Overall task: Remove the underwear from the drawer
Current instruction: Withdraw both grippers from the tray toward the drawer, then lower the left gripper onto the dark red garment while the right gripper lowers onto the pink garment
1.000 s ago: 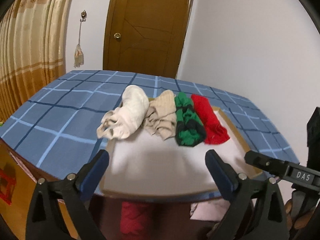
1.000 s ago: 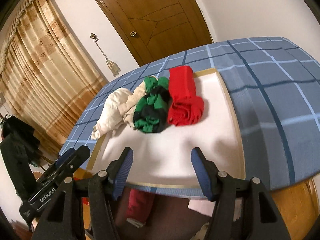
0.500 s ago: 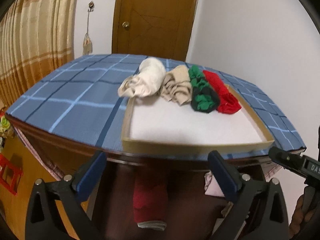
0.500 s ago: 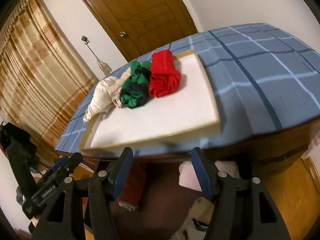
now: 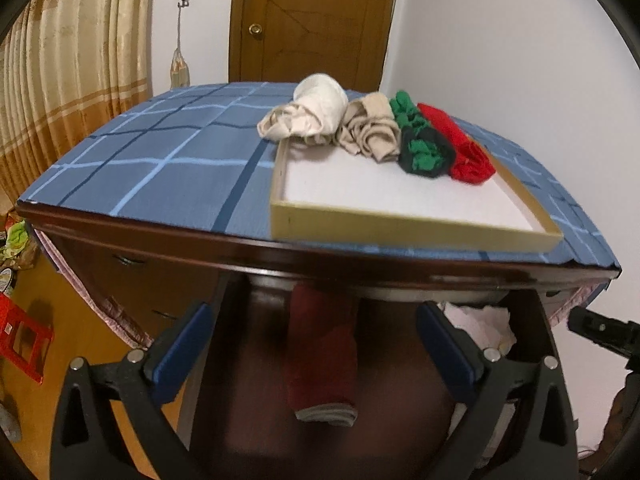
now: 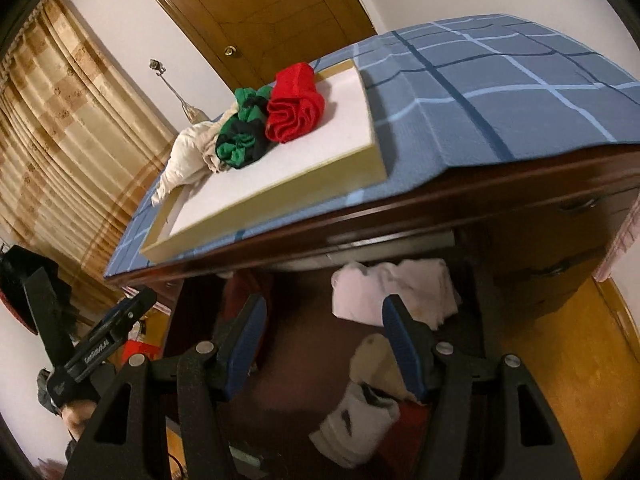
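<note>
Under the table's edge the open drawer (image 5: 248, 380) shows. In it lies a dark red rolled underwear (image 5: 322, 360), straight ahead of my left gripper (image 5: 312, 344), which is open and empty above it. The right wrist view shows a crumpled white garment (image 6: 396, 292), a cream piece (image 6: 376, 360) and a white roll (image 6: 356, 428) in the drawer. My right gripper (image 6: 324, 320) hangs open over them, holding nothing. On the table a tray (image 5: 400, 228) carries white, beige, green-black and red rolls (image 5: 468, 152).
A blue checked cloth (image 5: 160, 168) covers the table top, whose dark wooden edge overhangs the drawer. Closed drawer fronts with handles (image 5: 128, 260) sit to the left. A red stool (image 5: 24, 344) stands on the wooden floor. Curtains and a door lie behind.
Both grippers have sunk from above the tray to below the table's edge. The tray's top now sits higher in the pictures and the drawer's contents have come into view.
</note>
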### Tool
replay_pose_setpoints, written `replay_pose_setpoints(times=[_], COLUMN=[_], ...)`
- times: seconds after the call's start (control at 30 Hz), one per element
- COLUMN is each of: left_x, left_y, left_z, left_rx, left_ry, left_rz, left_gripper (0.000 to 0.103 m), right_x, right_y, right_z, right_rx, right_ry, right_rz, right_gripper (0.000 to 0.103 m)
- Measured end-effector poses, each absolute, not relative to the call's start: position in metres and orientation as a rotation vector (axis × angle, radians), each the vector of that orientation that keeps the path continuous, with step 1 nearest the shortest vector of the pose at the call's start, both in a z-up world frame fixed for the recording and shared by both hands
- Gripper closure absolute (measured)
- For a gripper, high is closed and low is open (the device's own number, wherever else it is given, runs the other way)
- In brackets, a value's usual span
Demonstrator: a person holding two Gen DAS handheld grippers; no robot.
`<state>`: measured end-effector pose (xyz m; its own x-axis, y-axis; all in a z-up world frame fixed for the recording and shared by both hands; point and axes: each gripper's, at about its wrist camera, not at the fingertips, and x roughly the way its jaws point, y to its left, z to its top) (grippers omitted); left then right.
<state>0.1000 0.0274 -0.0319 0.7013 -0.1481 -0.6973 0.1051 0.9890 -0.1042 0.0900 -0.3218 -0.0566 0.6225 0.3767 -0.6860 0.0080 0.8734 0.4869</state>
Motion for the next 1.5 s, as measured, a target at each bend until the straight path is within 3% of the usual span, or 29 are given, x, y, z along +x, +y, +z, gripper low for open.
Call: replay_pose_setpoints(times=[0.47,0.87,1.5], left_x=[0.098,0.117,0.132], left_y=[0.015,0.005,0.004], left_z=[-0.063,-0.092,-0.112], left_rx=[0.11,0.189,0.234], left_ry=[0.9,1.02,1.075], left_rz=[-0.12,-0.173,-0.194], left_gripper=[0.0,0.001,0.001], right_x=[0.042,0.094,0.126], right_y=[-0.352,-0.296,-0.255], right_z=[-0.08,-0.1,-0.128], right_rx=[0.365,-0.044,-0.393], right_ry=[0.963,1.002,1.032], right_rz=[0.175,0.327,0.467], right_gripper=[0.04,0.04,0.04])
